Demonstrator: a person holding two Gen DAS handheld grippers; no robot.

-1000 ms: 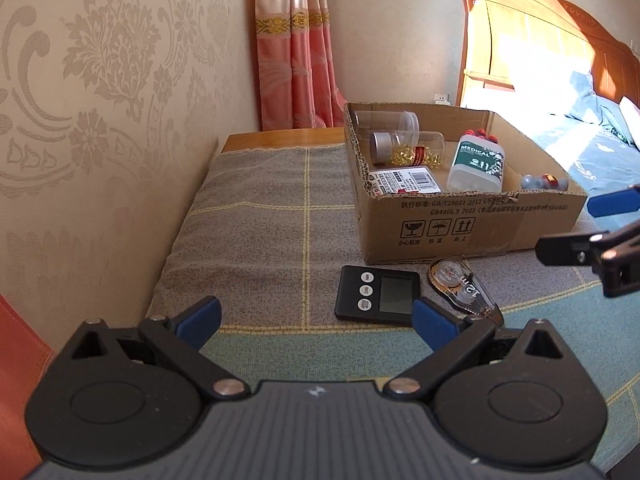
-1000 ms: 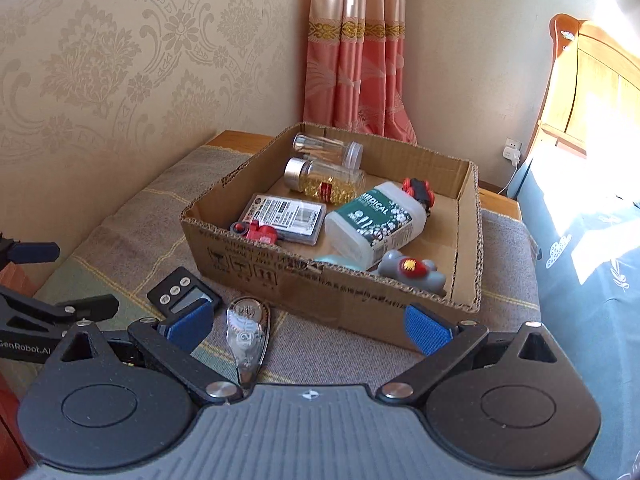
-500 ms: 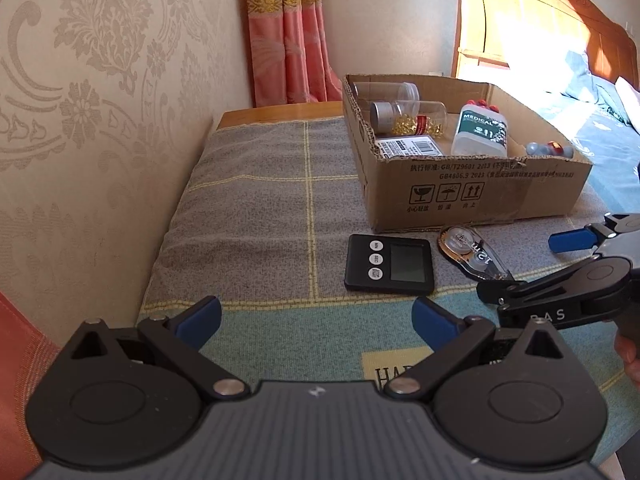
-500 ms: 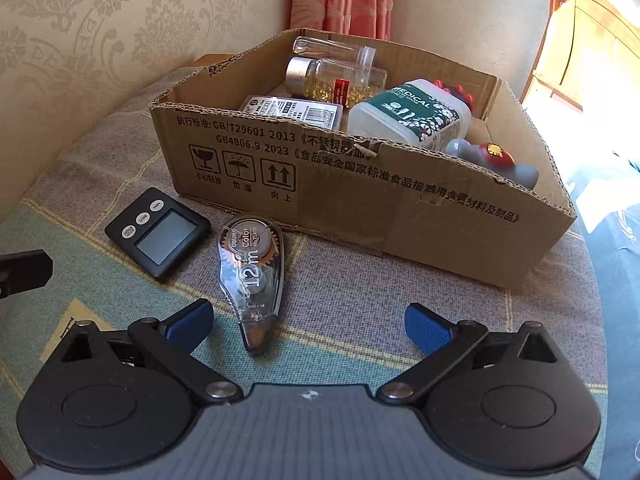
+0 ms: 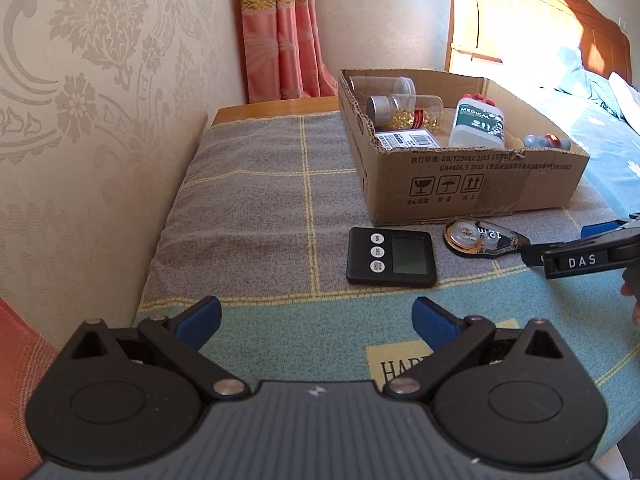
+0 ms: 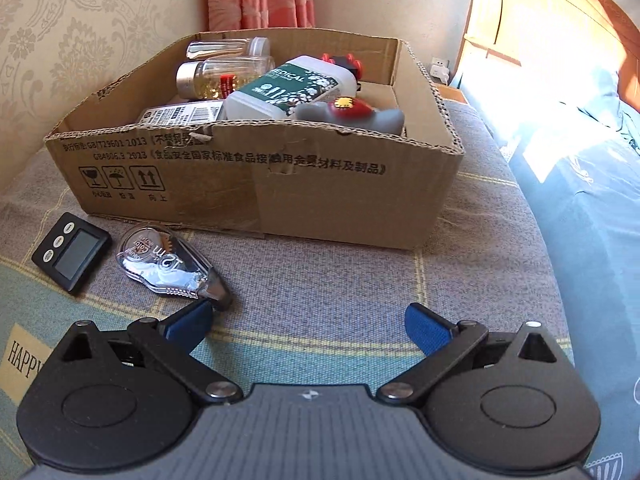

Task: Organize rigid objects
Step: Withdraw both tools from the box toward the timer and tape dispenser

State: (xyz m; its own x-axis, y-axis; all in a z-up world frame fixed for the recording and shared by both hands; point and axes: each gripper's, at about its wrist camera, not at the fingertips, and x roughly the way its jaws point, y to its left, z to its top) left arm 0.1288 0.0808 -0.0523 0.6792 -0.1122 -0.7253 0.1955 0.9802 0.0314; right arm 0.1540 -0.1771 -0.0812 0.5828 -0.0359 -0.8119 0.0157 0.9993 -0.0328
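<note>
A clear correction tape dispenser [image 6: 168, 268] and a black digital timer [image 6: 72, 256] lie on the checked cloth in front of a cardboard box [image 6: 256, 192]. The box holds clear jars, a white medical bottle, a labelled pack and toys. My right gripper [image 6: 308, 326] is open and empty, low over the cloth, its left finger [image 6: 188, 324] just beside the dispenser's tip. My left gripper [image 5: 316, 318] is open and empty, a little short of the timer [image 5: 390, 256]. The dispenser [image 5: 480, 238] shows in the left wrist view too, with my right gripper's finger [image 5: 576, 260] at its right end.
A patterned wall [image 5: 80, 120] runs along the left. A pink curtain [image 5: 280, 32] hangs behind the table. A bed with a blue cover [image 6: 580, 200] and wooden headboard [image 5: 540, 24] lies to the right of the table edge.
My right gripper has dropped and moved in toward the tape dispenser, which now lies just off its left finger. My left gripper has drawn back a little and lifted its view.
</note>
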